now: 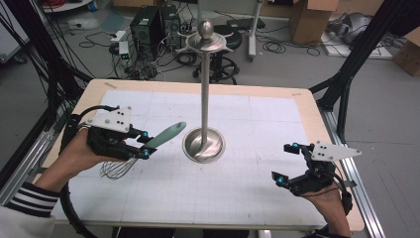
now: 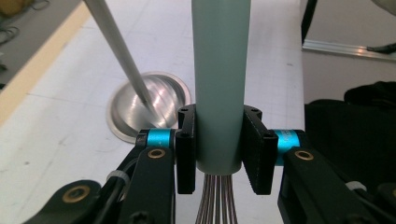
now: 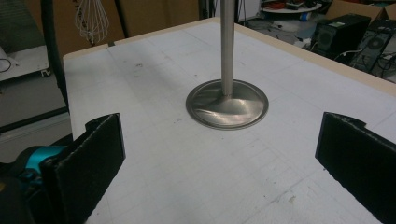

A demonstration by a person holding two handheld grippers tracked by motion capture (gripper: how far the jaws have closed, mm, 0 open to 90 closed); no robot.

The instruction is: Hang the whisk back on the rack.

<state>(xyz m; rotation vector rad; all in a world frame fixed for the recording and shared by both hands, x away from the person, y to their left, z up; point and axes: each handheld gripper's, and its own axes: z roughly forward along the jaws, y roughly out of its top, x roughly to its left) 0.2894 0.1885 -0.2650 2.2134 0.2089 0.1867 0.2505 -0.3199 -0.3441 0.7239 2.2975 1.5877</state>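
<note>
Whisk (image 1: 148, 146) already picked up and off the surface (image 1: 257, 198), clamped in the left hand-held gripper (image 1: 145, 144) at the left of the scene, a little nearer than the stand (image 1: 204, 89). Pads (image 2: 186, 154) pressed on both sides of the handle, just above the point where the wires leave it. Handle aimed up and right toward the stand's pole, wire loops hanging below the hand (image 1: 79, 156) over the near-left part of the grid mat. Nothing hung yet: hooks at the top of the stand bare, whisk well short of them and much lower. By the look of it, grasp and lift finished; carrying higher, bringing the handle end up to a hook and letting go yet to come. Right hand-held gripper (image 1: 288, 162) low at the near right, jaws spread wide with nothing between them, pointed toward the stand's base (image 3: 227, 103) and taking no part for now. As for the whisk itself: pale grey-green handle, smooth and round, thick near the wires and tapering to a rounded tip in the high view; thin silvery wires bundled tight at the handle, then fanning into a balloon shape. Whether the handle tip has a hole or loop for hanging, impossible to tell. Stand: tall polished metal pole on a round dished base, knob on top, centred on the surface.
</note>
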